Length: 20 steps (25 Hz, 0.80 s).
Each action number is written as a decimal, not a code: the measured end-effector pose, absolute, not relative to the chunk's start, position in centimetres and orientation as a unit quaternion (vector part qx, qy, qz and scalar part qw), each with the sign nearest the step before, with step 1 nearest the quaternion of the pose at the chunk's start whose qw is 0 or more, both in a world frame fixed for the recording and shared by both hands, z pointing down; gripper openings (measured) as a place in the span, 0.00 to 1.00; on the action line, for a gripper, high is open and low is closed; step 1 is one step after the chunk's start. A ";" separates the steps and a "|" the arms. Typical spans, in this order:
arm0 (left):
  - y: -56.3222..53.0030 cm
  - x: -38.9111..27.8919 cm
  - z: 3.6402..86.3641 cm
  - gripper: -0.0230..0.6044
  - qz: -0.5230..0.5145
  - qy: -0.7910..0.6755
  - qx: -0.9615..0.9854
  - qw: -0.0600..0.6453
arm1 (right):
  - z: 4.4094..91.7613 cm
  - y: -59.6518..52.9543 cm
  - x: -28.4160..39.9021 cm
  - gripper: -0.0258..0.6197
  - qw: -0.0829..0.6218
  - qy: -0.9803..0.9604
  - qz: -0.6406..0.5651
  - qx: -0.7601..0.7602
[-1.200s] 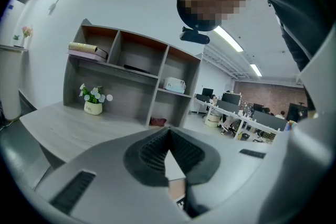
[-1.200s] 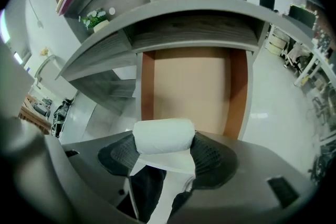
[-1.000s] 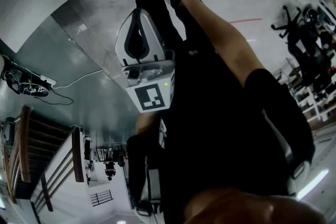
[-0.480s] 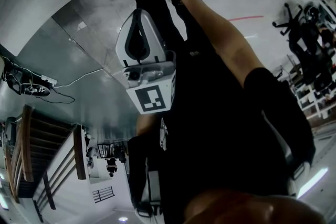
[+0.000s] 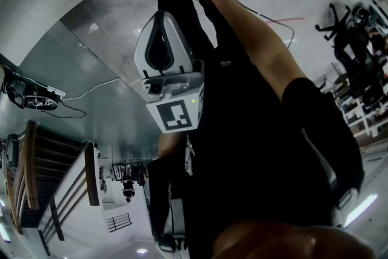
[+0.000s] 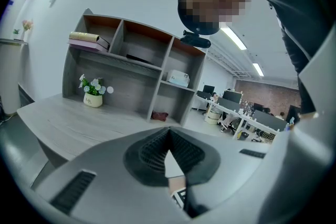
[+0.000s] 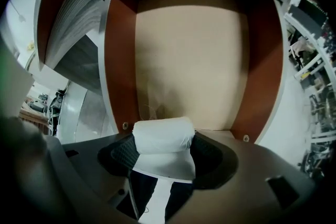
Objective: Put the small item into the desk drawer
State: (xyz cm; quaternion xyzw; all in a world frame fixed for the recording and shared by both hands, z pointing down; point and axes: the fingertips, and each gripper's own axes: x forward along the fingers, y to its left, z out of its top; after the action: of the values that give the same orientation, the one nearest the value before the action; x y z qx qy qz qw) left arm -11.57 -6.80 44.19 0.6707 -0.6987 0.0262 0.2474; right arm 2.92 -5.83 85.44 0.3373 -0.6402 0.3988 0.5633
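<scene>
- Little has changed over the last second: your right tool has barely shifted and still hangs pointing down over the open drawer, so releasing looks like the next step.
- It pinches the white item with jaws set wide, above the drawer floor.
- Your left tool is pressed together and empty, facing the surface.

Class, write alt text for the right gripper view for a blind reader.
A white rolled bundle is clamped between the fingers of the right gripper, over an open drawer with a pale floor and reddish-brown sides.
</scene>
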 end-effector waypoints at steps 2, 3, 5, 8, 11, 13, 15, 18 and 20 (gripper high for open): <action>-6.8 -11.5 44.3 0.02 0.026 -0.698 0.671 0.249 | 85.5 -6.5 3.2 0.46 0.559 -0.640 0.398 0.346; -6.8 -11.4 44.3 0.02 0.027 -0.697 0.671 0.250 | 85.6 -7.0 3.5 0.46 0.556 -0.641 0.393 0.353; -6.7 -11.3 44.3 0.02 0.027 -0.696 0.672 0.251 | 85.7 -7.5 3.8 0.46 0.553 -0.641 0.392 0.360; -6.7 -11.4 44.6 0.02 0.025 -0.695 0.672 0.253 | 85.8 -7.5 3.6 0.46 0.552 -0.638 0.394 0.364; -6.7 -11.4 44.6 0.02 0.025 -0.695 0.673 0.253 | 85.8 -7.6 3.6 0.46 0.549 -0.636 0.395 0.372; -6.7 -11.3 44.6 0.02 0.025 -0.694 0.673 0.253 | 85.7 -7.8 3.7 0.46 0.548 -0.635 0.395 0.375; -6.7 -11.3 44.7 0.02 0.025 -0.694 0.673 0.255 | 85.7 -7.8 3.7 0.46 0.549 -0.634 0.394 0.376; -6.6 -11.3 44.9 0.02 0.025 -0.694 0.672 0.256 | 85.7 -7.8 3.6 0.46 0.553 -0.631 0.393 0.377; -6.5 -11.3 44.9 0.02 0.025 -0.694 0.672 0.257 | 85.8 -7.8 3.6 0.46 0.553 -0.631 0.391 0.378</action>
State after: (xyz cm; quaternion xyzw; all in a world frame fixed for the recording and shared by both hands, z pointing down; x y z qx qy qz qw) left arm -11.30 -6.50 44.93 0.6722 -0.6938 0.0255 0.2574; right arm 3.55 -7.83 85.77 0.3780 -0.6312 0.3911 0.5529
